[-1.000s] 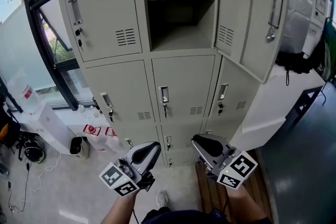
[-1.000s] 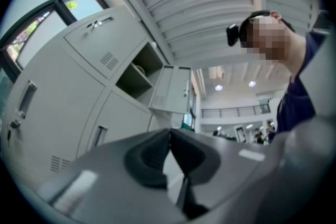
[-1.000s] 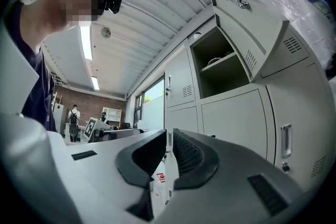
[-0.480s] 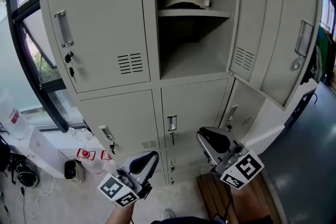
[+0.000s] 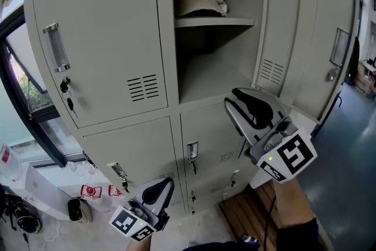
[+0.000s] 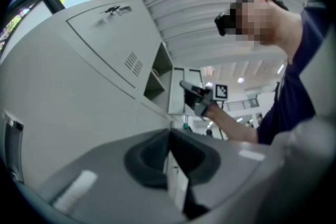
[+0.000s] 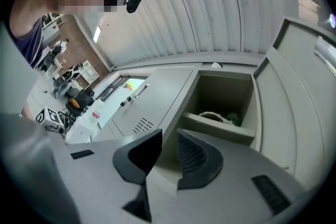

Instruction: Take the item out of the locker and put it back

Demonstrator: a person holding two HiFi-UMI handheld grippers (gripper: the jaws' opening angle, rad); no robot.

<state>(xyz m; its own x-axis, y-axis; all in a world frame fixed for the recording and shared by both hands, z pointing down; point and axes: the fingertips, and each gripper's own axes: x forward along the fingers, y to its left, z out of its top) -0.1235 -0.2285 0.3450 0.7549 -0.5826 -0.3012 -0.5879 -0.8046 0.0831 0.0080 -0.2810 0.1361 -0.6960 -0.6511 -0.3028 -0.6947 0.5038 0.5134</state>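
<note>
Item (image 5: pixel 200 4) on locker shelf (image 5: pixel 214 22), back shadowed, right gripper (image 5: pixel 230 97) fingers (image 7: pixel 197 159) apart, empty

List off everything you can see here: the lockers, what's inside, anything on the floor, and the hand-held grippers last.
Locker bank: one, grey, fills the view; upper middle compartment open.
Locker door: one, grey, standing open at right.
Shelf: one, grey, inside the open compartment.
Item: one, white with a red mark, lying on the shelf.
Keys: one bunch, dark, hanging from the upper left door's lock; more in lower doors.
Labelled containers: at least two, pale with red labels, floor at lower left.
Wooden platform: one, brown, floor at lower right.
Left hand-held gripper: grey and black, low, jaws together, empty.
Right hand-held gripper: grey and black, below the open compartment, jaws apart, empty.
</note>
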